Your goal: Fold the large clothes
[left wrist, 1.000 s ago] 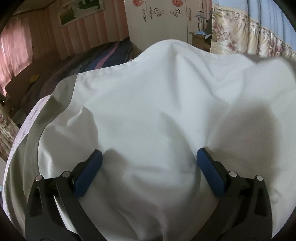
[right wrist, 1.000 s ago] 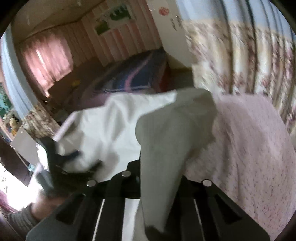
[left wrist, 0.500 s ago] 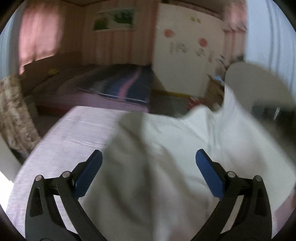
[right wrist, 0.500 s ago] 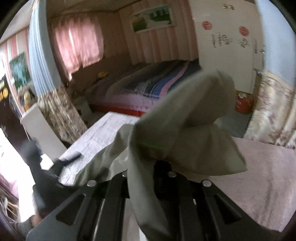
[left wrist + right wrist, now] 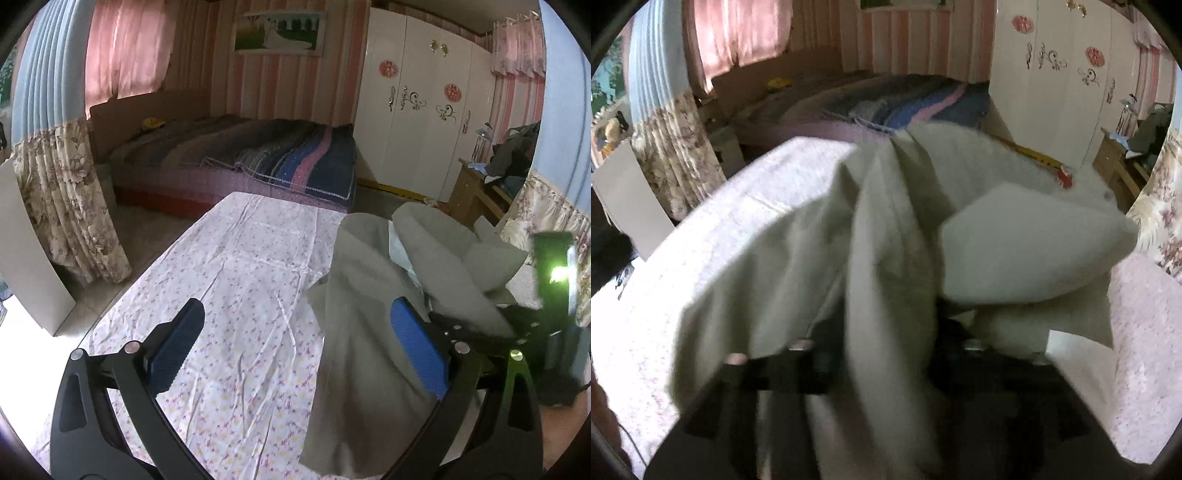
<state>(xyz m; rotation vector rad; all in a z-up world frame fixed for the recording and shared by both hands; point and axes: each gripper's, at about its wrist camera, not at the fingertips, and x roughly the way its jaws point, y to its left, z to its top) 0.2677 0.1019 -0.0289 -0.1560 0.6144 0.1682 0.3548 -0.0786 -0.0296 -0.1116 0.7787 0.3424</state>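
Garment (image 5: 886, 258) bunched; L view shows floral sheet (image 5: 240, 295).

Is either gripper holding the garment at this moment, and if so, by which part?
The left gripper is open and empty. The right gripper's jaws are opening with a bunched fold of the pale garment draped between them; which part cannot be told.
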